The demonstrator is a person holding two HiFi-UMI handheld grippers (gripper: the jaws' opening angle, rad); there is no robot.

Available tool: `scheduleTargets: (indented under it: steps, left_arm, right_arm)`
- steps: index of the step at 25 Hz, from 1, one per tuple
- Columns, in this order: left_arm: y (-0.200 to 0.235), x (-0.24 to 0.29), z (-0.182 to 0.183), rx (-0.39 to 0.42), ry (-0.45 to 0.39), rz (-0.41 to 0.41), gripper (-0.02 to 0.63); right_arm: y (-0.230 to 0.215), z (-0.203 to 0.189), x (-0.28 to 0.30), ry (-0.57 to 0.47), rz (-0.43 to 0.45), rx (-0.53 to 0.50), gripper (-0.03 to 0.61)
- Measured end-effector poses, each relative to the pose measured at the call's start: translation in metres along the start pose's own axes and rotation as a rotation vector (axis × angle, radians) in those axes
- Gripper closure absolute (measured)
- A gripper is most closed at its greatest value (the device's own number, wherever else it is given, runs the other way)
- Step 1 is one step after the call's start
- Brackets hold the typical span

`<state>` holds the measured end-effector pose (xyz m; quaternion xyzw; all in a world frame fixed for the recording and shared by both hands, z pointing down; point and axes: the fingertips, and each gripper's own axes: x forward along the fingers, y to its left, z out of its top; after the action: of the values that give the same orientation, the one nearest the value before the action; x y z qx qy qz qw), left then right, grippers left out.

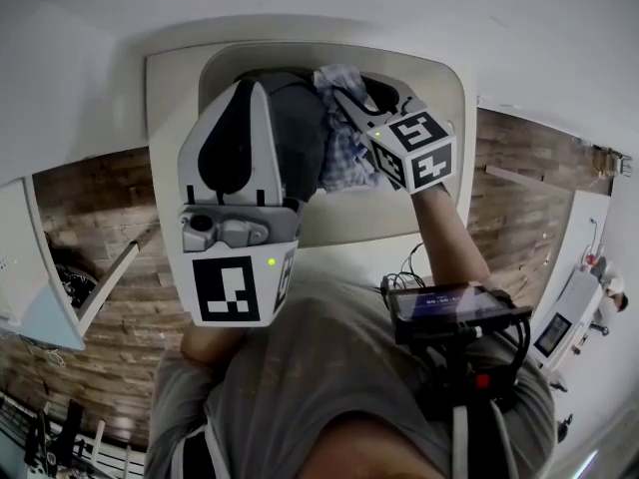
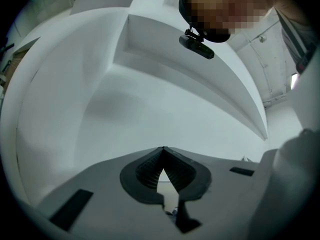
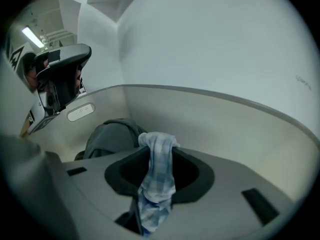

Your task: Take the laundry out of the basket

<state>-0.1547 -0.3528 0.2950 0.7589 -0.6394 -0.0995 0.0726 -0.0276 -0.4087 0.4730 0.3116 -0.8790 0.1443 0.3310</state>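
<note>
White basket (image 1: pixel 172 98) at upper centre: my right tongs (image 3: pixel 156 151) pinch a checked cloth (image 3: pixel 159 181); my left tongs (image 2: pixel 163 151) are pressed together.

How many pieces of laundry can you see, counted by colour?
grey garment: 1
blue checked cloth: 1
Total: 2

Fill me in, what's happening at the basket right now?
A person with a claw in each hand is emptying a white basket. The right claw is shut on a blue-checked cloth down inside it, and the cloth hangs through its jaws. A grey garment lies beside it in the basket. The left claw is shut and empty, held over the basket.
</note>
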Motion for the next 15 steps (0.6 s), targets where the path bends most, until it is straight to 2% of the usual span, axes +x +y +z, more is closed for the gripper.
scheduleTargets:
  steps: [4, 15]
  left_arm:
    - [-0.005, -0.01, 0.015, 0.012, -0.03, -0.007, 0.606]
    - [-0.041, -0.028, 0.037, 0.052, -0.071, -0.07, 0.606]
  right_arm:
    - [0.002, 0.01, -0.016, -0.045, -0.014, 0.01, 0.479]
    - [0.004, 0.076, -0.085, -0.329, -0.098, 0.0, 0.485]
